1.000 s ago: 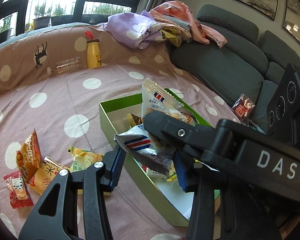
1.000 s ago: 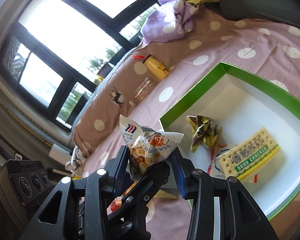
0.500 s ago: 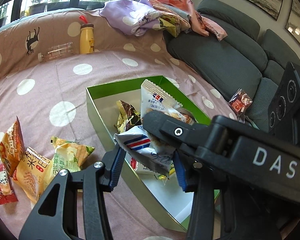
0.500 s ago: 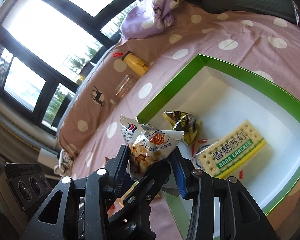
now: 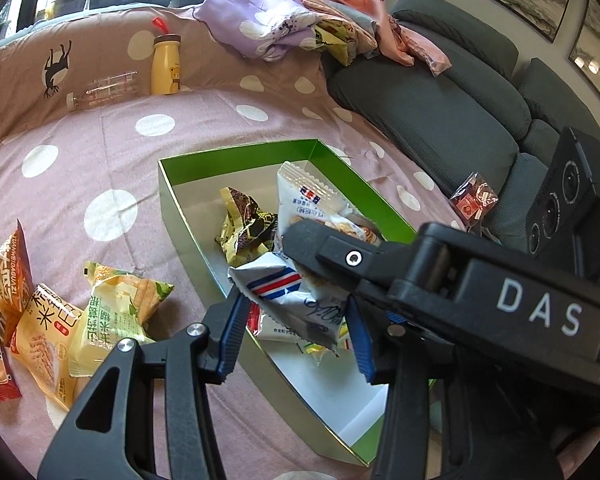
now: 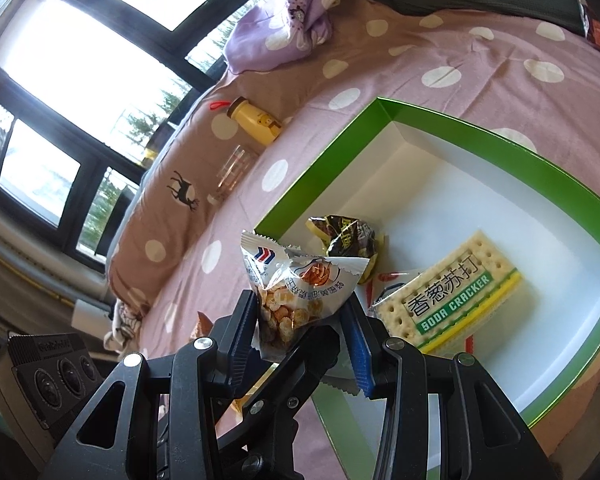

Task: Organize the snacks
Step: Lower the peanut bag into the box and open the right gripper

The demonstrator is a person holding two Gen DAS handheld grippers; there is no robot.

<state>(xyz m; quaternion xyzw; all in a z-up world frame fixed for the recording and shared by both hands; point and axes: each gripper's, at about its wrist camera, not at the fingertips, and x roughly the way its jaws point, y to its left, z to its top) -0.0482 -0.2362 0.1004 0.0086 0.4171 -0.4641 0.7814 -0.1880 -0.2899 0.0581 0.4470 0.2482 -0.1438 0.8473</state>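
**Snack packet poised at the box edge, ready to be set down**

On the left, loose snacks (image 5: pixel 80 312) lie on the dotted pink cover (image 5: pixel 112 148), well apart from the box and yet to be sorted. Next comes the left gripper (image 5: pixel 294 320): its blue pads flank a packet's lower corner, but whether they press on it cannot be told.

In the middle, the right gripper (image 6: pixel 304 332) is clamped on a white snack packet (image 6: pixel 300 284) with a red and blue logo, holding it by its lower half just over the near rim of the green box (image 6: pixel 320 172). Further right, inside the box, sit a crumpled dark wrapper (image 6: pixel 348 236) and a soda cracker pack (image 6: pixel 448 292), with bare white floor beyond them.

To do this step well, the packet should probably travel further over the rim before release, so it does not tip back onto the cover. Lowering it close to the floor, beside the crackers and not on the wrapper, would keep things tidy. If the left pads do grip, they should let go first.
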